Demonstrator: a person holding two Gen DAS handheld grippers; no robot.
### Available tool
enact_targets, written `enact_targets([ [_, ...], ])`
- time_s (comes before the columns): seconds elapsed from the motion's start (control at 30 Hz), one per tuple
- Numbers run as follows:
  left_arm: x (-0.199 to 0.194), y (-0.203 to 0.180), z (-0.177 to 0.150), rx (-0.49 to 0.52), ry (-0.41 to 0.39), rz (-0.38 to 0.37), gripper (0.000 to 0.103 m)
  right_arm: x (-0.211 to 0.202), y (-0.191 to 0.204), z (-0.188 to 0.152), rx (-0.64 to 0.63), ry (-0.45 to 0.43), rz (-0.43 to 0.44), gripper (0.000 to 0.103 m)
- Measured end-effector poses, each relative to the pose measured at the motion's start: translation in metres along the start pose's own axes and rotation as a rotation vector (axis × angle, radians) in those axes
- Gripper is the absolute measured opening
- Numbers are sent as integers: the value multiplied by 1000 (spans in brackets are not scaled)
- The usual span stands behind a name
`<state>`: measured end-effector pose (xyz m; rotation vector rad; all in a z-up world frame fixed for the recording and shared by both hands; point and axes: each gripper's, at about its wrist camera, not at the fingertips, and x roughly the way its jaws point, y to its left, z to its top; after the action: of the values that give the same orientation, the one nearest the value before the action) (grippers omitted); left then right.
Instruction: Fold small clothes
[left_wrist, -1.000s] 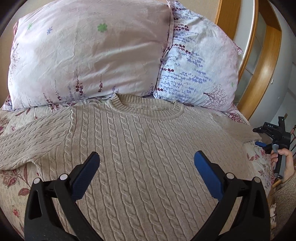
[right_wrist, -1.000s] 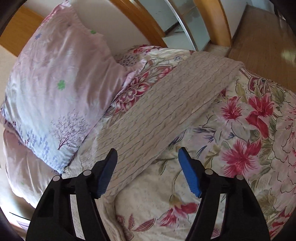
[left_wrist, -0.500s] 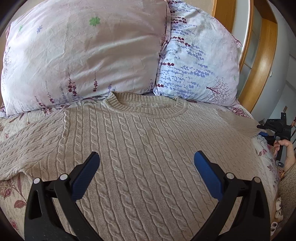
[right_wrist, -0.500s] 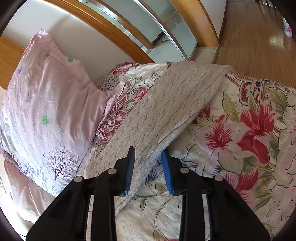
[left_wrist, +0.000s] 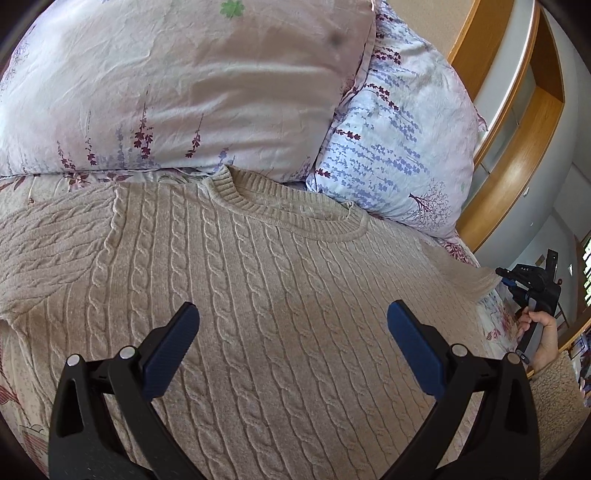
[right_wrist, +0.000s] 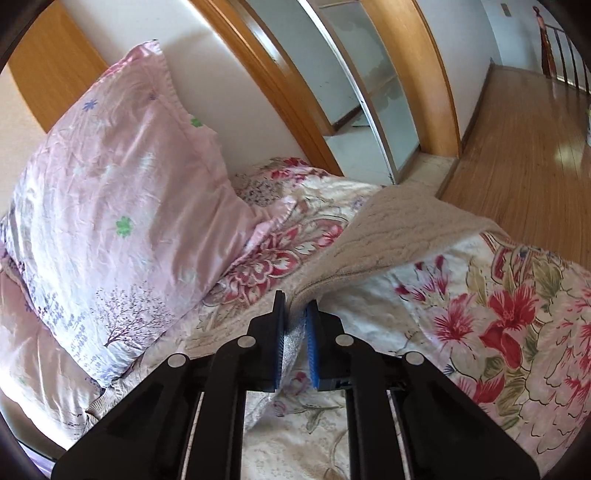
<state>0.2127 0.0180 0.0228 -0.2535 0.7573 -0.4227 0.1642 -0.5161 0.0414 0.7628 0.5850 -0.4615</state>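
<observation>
A beige cable-knit sweater (left_wrist: 280, 295) lies flat, front up, on the bed, collar toward the pillows. My left gripper (left_wrist: 291, 325) is open and empty, hovering over the sweater's chest. My right gripper (right_wrist: 295, 314) is shut on the edge of the sweater's sleeve (right_wrist: 391, 236), which lifts off the floral bedspread. The right gripper also shows in the left wrist view (left_wrist: 528, 291) at the sweater's right sleeve end, held by a hand.
Two floral pillows (left_wrist: 177, 85) (left_wrist: 399, 147) lean at the head of the bed. The floral bedspread (right_wrist: 498, 332) covers the bed. A wooden door frame (right_wrist: 428, 74) and wood floor (right_wrist: 524, 155) lie beyond the bed's right edge.
My right gripper closed from wide open onto the sleeve edge and lifted it slightly. My left gripper stayed open and drifted a little toward the collar.
</observation>
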Motion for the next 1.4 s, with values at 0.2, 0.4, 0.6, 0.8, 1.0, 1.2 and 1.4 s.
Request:
enact_targets([
  [0.2, 3, 7, 2, -33, 10, 8, 101, -14, 60, -12, -139, 6, 152, 11],
  [0.4, 5, 17, 2, -72, 18, 7, 101, -11, 139, -70, -320, 159, 348, 11],
  [0.6, 6, 23, 2, -99, 20, -16, 101, 11, 186, -150, -482, 368, 376, 11],
  [0.8, 7, 25, 2, -111, 28, -42, 101, 23, 185, -174, -463, 464, 362, 17],
  [1.0, 6, 25, 2, -110, 29, -53, 101, 21, 154, -141, -187, 455, 447, 58],
  [1.2, 4, 27, 2, -123, 17, -57, 101, 17, 112, -107, -12, 353, 362, 57],
  [1.4, 2, 29, 2, -139, 6, -60, 101, 16, 96, -92, -4, 224, 215, 44],
])
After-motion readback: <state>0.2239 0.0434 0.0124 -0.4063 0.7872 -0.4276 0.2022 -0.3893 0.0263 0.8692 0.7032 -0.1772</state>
